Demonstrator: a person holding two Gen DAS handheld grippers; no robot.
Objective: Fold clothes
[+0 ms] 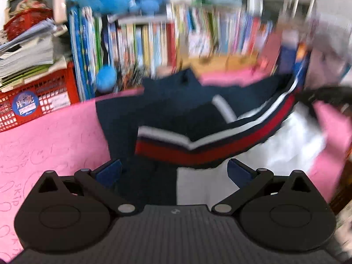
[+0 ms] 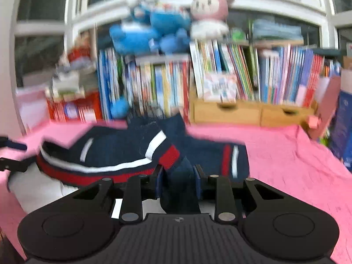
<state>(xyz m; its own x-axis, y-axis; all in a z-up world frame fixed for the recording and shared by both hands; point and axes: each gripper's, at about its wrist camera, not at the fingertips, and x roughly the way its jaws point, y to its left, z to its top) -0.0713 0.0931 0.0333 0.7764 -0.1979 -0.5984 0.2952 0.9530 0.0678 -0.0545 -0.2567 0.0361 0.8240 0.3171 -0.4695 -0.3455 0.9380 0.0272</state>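
Your right hand-held gripper pinches a navy fold of the soft, limp jacket; your left hand-held gripper is spread. Grip its thick striped hem.

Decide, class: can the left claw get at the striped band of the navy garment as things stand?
Probably yes. The left claw stands open just short of the striped band of the navy garment, with nothing between them.
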